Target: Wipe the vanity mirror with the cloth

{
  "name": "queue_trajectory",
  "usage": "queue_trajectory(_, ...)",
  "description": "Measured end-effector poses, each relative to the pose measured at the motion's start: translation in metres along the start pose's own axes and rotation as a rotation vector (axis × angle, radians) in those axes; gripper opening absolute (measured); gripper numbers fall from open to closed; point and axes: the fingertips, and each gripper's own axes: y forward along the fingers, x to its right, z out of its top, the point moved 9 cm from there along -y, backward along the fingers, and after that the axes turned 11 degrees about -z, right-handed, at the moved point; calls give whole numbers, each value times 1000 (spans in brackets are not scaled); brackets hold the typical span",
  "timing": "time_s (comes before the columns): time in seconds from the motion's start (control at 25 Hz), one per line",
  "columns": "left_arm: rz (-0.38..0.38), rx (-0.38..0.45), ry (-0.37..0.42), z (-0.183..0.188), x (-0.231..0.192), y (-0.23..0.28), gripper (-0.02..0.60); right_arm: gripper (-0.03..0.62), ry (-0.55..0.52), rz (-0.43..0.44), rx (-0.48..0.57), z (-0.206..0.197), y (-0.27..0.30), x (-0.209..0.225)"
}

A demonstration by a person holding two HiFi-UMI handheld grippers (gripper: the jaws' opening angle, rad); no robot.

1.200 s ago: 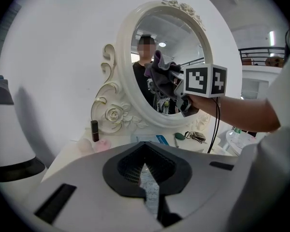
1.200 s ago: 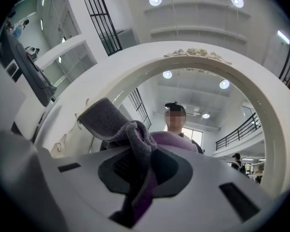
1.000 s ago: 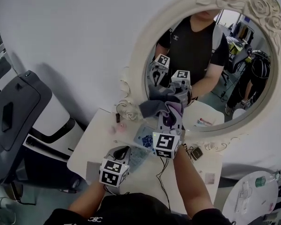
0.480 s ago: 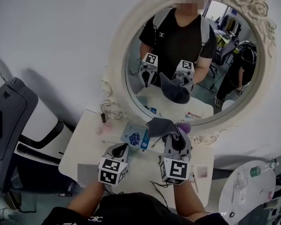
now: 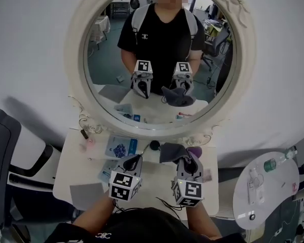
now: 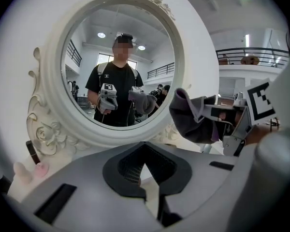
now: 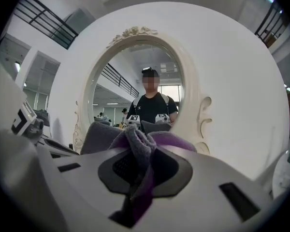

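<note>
1. Two grippers sit lower centre: your right gripper [image 5: 185, 160] pinches the cloth [image 5: 171, 151]; your left gripper [image 5: 133, 162] has its jaws pressed together, empty.
2. Cloth sits clear of the vanity mirror [image 5: 159, 59], upper centre; no wiping contact yet, so next raise it flat onto that vanity mirror.

One mirror [image 5: 159, 59], one cloth [image 5: 171, 152], two tools: left tool [image 5: 134, 161], right tool [image 5: 188, 161]
</note>
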Motion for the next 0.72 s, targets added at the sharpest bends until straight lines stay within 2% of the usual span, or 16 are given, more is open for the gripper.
queue_trajectory(0.16, -27, -25, 32, 7, 19, 18, -3, 48, 51, 1, -17, -13, -12, 17)
queue_trajectory(0.72, -49, -75, 60, 7, 62, 47, -3, 48, 80, 89, -30, -24, -24, 43)
